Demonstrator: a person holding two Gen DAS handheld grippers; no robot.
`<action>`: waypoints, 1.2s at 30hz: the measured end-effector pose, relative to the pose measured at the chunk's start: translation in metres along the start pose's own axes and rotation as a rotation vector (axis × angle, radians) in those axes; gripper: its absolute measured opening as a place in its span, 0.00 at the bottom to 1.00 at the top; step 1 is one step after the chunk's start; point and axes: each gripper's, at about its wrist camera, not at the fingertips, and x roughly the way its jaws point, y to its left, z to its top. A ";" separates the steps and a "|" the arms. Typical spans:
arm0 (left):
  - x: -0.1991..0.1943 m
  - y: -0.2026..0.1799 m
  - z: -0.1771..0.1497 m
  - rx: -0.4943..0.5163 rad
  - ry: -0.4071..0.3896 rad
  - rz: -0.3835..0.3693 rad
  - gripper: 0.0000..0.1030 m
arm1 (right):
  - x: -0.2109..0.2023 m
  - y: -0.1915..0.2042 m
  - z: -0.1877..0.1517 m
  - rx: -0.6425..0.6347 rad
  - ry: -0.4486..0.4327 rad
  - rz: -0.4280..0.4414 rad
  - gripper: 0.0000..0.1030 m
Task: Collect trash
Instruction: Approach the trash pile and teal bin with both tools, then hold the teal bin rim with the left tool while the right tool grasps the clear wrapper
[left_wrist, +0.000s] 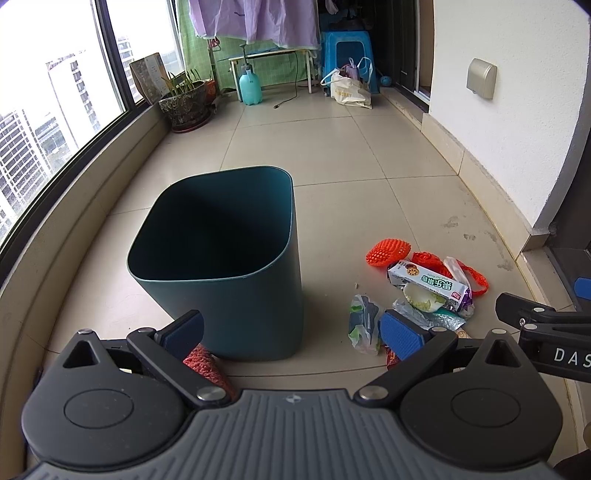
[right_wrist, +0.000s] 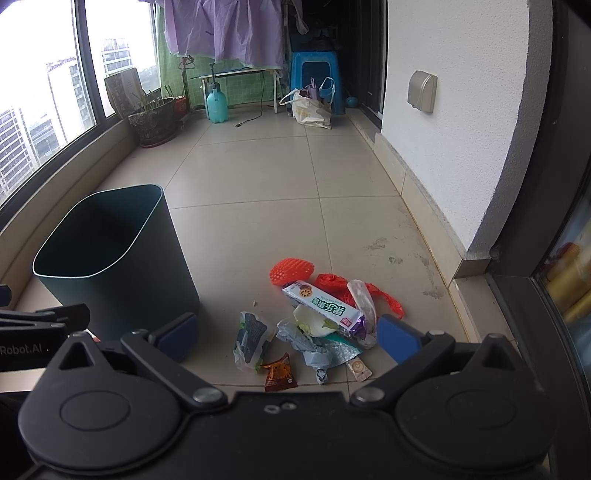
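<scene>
On the tiled floor (right_wrist: 258, 177) at my left stands the dark green bin (left_wrist: 221, 258), upright, mouth up. My left gripper (left_wrist: 293, 332) hangs just before it, jaws spread wide, holding nothing. Right of the bin lies the trash pile (right_wrist: 317, 321): orange netting, a white box, crumpled wrappers. My right gripper (right_wrist: 288, 338) hovers above it, fingers apart, empty.

Beige tiled floor (right_wrist: 258, 221) supports dark green plastic bin (right_wrist: 122, 273) (left) and mixed wrapper litter pile (right_wrist: 317, 317) (right).
</scene>
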 end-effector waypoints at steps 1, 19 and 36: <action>0.000 0.000 0.000 0.000 -0.002 0.000 1.00 | -0.001 0.000 0.000 0.001 -0.002 0.000 1.00; -0.004 0.018 0.015 -0.076 0.007 0.020 1.00 | -0.014 0.000 0.005 0.005 -0.044 0.015 0.99; 0.023 0.103 0.069 -0.095 -0.049 0.153 1.00 | 0.012 0.011 0.024 -0.034 -0.033 -0.054 0.99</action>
